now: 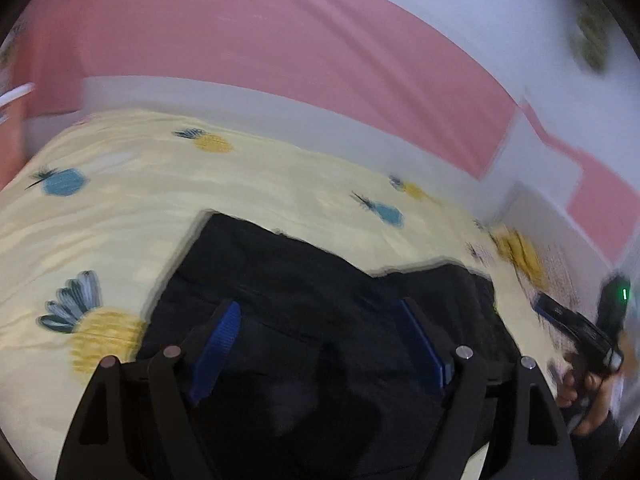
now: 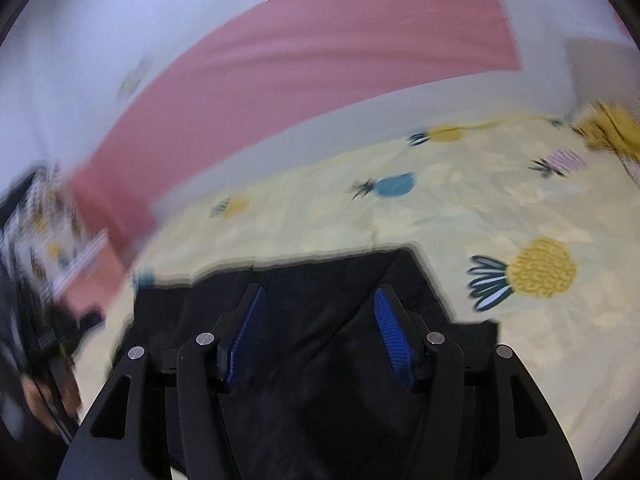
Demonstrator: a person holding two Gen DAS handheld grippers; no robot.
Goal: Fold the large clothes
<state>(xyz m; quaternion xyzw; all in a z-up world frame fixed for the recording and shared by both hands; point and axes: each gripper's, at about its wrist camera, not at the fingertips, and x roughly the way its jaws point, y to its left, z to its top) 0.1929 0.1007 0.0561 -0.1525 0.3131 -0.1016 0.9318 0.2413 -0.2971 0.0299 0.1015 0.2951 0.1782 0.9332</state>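
Note:
A black garment (image 1: 304, 280) lies folded flat on a pale yellow bedsheet (image 1: 120, 208) printed with pineapples. My left gripper (image 1: 320, 312) hangs above it, open, its blue pads wide apart with nothing between them. In the right wrist view the same black garment (image 2: 320, 276) lies under my right gripper (image 2: 318, 300), also open and holding nothing. The right gripper (image 1: 568, 316) and the hand holding it show at the right edge of the left wrist view. Both views are blurred.
A pink and white wall (image 1: 280, 40) runs behind the bed. Patterned bedding (image 2: 48, 220) is bunched at the left edge of the right wrist view, beside a person's hand (image 2: 40, 396). Bare sheet (image 2: 520, 208) stretches right of the garment.

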